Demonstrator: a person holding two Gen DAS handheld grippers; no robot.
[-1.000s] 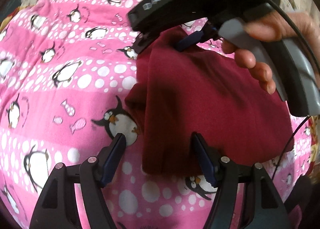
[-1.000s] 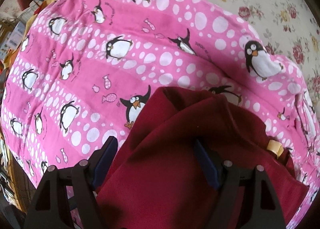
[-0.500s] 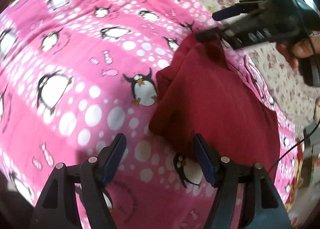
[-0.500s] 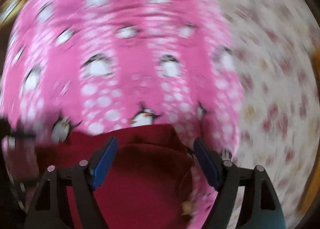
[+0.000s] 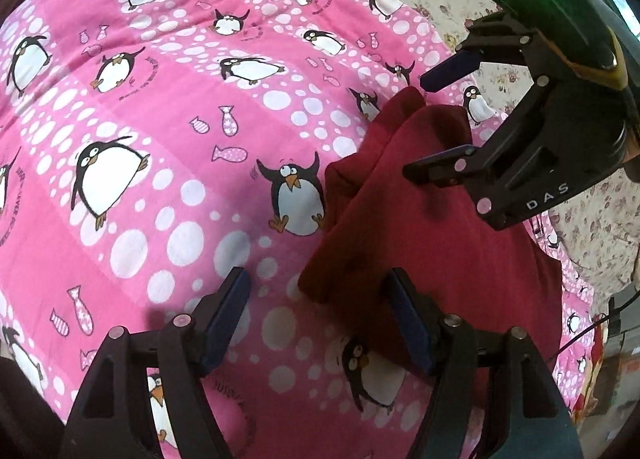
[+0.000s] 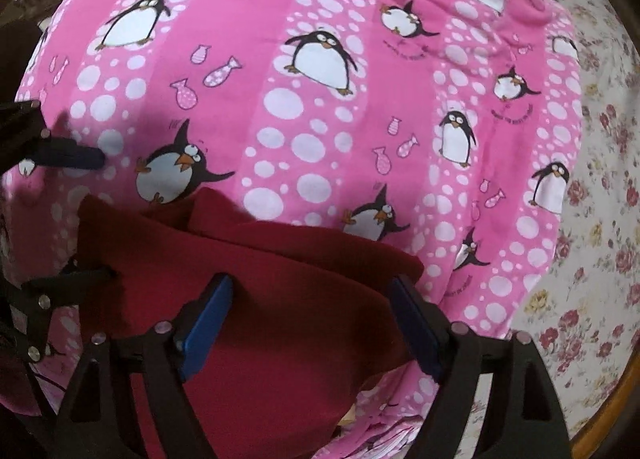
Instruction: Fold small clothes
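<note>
Garment (image 5: pixel 420 227) lies folded, long axis toward right tool (image 5: pixel 440 123).

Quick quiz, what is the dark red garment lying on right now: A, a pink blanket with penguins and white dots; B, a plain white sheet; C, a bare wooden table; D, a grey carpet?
A: the dark red garment lies on the pink penguin blanket, whose penguins, fish and white dots surround it in both wrist views.
</note>
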